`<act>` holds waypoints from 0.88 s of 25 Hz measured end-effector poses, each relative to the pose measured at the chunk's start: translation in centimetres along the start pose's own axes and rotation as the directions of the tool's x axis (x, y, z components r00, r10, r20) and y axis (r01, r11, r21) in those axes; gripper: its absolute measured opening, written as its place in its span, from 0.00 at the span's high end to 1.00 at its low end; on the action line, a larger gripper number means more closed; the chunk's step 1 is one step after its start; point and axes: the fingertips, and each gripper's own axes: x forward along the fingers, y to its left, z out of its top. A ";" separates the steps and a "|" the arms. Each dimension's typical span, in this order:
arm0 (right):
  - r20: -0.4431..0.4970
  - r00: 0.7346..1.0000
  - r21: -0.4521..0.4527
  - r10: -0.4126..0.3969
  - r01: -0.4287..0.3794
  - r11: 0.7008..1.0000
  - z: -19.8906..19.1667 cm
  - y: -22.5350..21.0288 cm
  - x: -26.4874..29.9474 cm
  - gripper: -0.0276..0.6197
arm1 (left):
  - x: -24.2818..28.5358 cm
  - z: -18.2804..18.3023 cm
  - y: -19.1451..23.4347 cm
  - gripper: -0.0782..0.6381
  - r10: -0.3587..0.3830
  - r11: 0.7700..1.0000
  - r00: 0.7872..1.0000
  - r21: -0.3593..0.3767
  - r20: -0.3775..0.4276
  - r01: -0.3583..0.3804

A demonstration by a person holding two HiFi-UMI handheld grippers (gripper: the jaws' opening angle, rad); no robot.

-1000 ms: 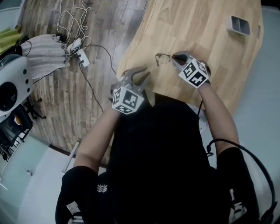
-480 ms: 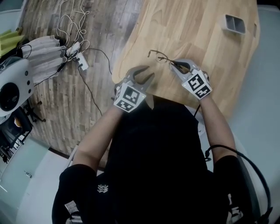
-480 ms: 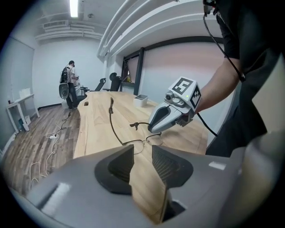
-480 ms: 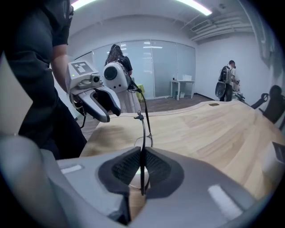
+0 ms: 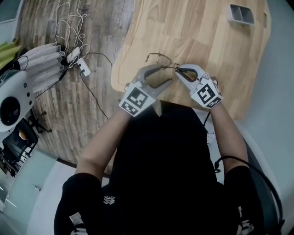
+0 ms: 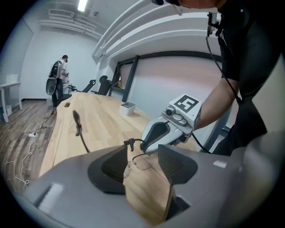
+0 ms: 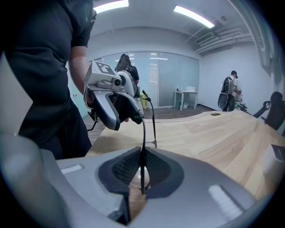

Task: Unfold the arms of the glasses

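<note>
Thin wire-rimmed glasses (image 5: 161,55) hang just above the wooden table (image 5: 197,32), near its front edge. My right gripper (image 5: 178,71) is shut on their frame; in the right gripper view the dark wire (image 7: 142,171) is pinched upright between the pads. One arm (image 6: 80,129) sticks out to the left, away from the frame. My left gripper (image 5: 166,75) faces the right one closely. Its jaws have just been opening and now stand wide, with a lens (image 6: 139,162) in the gap and neither pad touching it.
A small white tray (image 5: 241,13) sits at the table's far right. Cables and a power strip (image 5: 78,59) lie on the plank floor to the left, beside a white machine (image 5: 14,92). A person (image 6: 60,73) stands far off in the room.
My left gripper has moved up and right to the glasses and its jaws have spread wide. My right gripper has lifted the glasses and shifted them slightly left.
</note>
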 end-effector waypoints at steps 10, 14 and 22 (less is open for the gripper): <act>-0.002 1.000 0.008 -0.026 0.026 1.000 -0.7 0.6 -1.1 0.90 | 0.6 2.4 -3.2 0.58 -0.081 0.995 0.997 0.067 0.011 0.080; -0.036 0.997 0.042 -0.063 0.064 0.997 -1.7 0.6 -2.7 0.87 | 1.1 2.8 -5.2 0.58 -0.133 0.987 0.991 0.095 -0.008 0.133; -0.061 0.991 0.114 -0.118 0.124 0.986 -5.3 1.8 -5.8 0.87 | 2.2 3.1 -8.7 0.58 -0.187 0.972 0.982 0.141 -0.032 0.190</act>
